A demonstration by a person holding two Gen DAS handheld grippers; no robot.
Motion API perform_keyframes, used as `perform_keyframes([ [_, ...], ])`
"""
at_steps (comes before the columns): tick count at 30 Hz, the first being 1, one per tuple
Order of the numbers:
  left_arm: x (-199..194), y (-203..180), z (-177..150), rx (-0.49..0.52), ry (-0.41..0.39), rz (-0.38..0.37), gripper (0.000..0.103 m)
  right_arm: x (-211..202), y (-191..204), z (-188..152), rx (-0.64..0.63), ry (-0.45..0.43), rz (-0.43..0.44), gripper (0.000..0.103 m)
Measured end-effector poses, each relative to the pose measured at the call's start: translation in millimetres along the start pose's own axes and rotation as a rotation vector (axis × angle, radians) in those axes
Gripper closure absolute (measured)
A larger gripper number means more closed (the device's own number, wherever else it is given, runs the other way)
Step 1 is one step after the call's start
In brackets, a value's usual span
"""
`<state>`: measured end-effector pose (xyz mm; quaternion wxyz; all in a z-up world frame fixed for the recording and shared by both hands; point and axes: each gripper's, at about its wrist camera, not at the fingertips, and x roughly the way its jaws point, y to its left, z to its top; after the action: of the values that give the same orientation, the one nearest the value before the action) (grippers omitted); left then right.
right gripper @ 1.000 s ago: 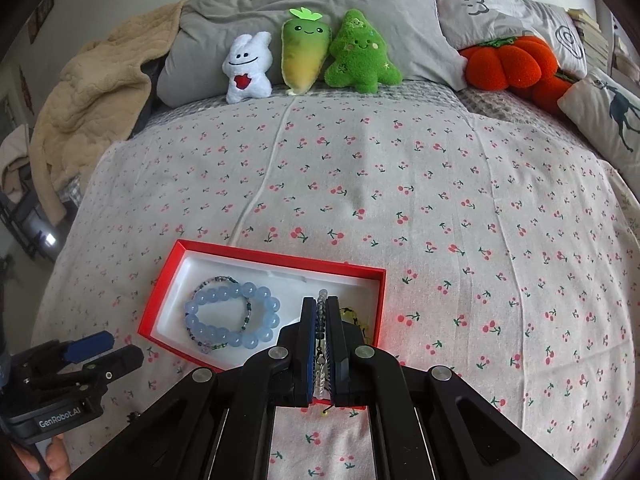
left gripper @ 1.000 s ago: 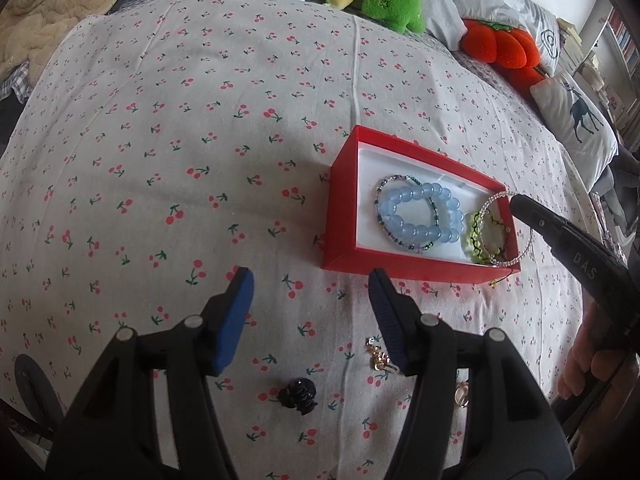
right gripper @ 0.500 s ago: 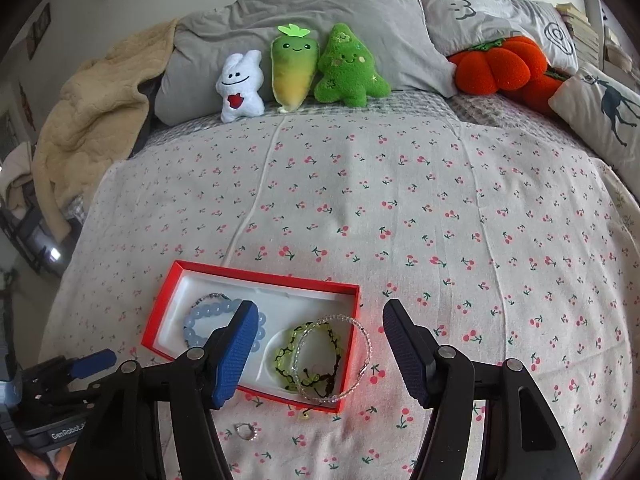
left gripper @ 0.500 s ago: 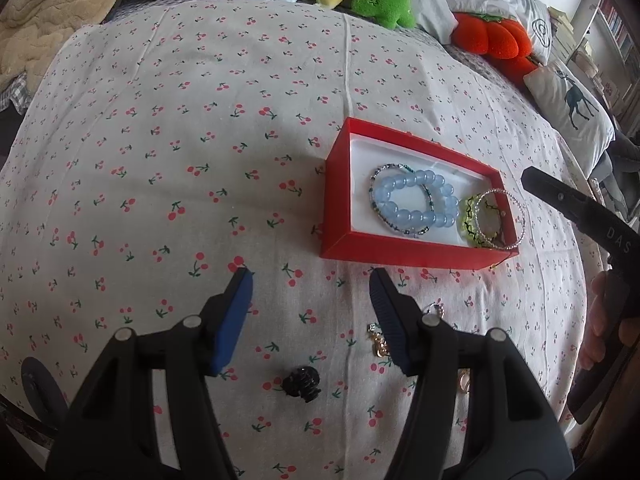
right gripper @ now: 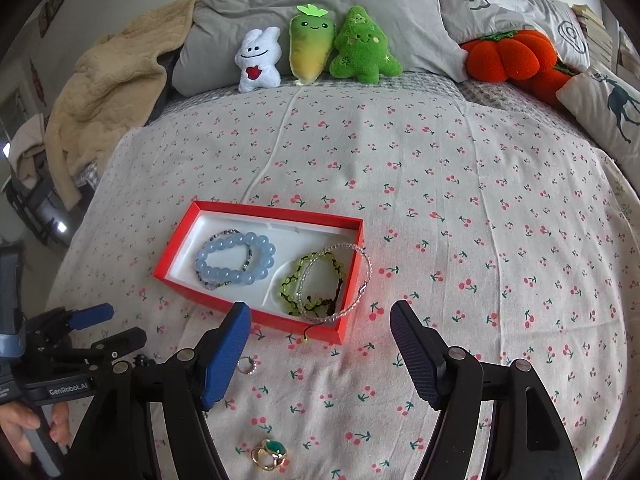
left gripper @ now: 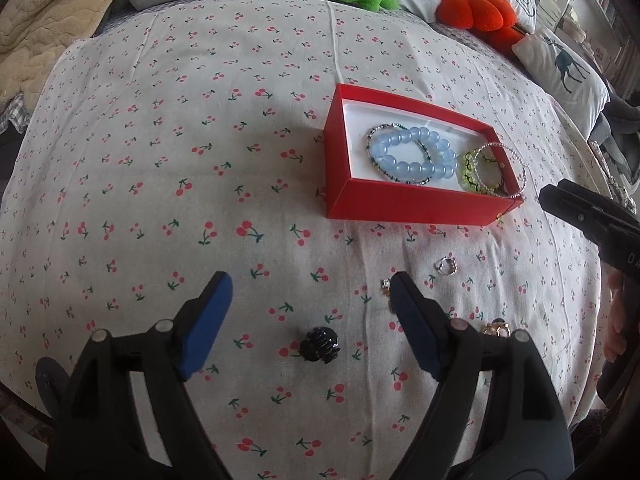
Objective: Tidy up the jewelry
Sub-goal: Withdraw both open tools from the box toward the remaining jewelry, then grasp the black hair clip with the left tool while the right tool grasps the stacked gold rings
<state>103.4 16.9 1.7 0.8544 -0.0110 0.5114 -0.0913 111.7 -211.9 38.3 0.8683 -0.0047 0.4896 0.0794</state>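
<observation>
One red jewelry box (right gripper: 256, 312) lies long axis nine to three o'clock on a cherry-print bedsheet (right gripper: 440, 200). Both the left gripper (left gripper: 310, 294) and right gripper (right gripper: 320, 320), jaws just widened, stand apart and empty. Plush toys (right gripper: 320, 48) sit at twelve o'clock.

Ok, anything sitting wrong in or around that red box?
Yes: the clear bead bracelet isn't fully in the box. It lies across the right wall, one side hanging outside. A small cord end also dangles over the front wall by that corner.

Bracelets (right gripper: 320, 284) in red box (right gripper: 208, 296) — jaws apart.
</observation>
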Motion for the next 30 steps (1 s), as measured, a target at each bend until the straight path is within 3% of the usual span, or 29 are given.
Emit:
perform_keyframes([
  [6,7,3,-22,0.067,0.043,0.031,0.021,-1,3,-30,-0.054,0.030,-0.015,0.023],
  [16,10,14,-54,0.157,0.043,0.061,0.021,-2,2,-69,-0.118,0.053,-0.039,0.022],
  [20,9,14,-65,0.201,-0.003,0.065,0.019,-4,6,-82,-0.147,0.049,-0.033,0.022],
  [23,9,14,-73,0.229,-0.053,0.085,0.012,-1,11,-90,-0.173,0.061,-0.042,0.021],
  [25,11,18,-77,0.217,-0.086,0.098,0.002,2,15,-95,-0.190,0.071,-0.042,0.021],
  [30,14,28,-83,0.164,-0.132,0.060,0.000,4,25,-106,-0.223,0.066,-0.006,0.021],
])
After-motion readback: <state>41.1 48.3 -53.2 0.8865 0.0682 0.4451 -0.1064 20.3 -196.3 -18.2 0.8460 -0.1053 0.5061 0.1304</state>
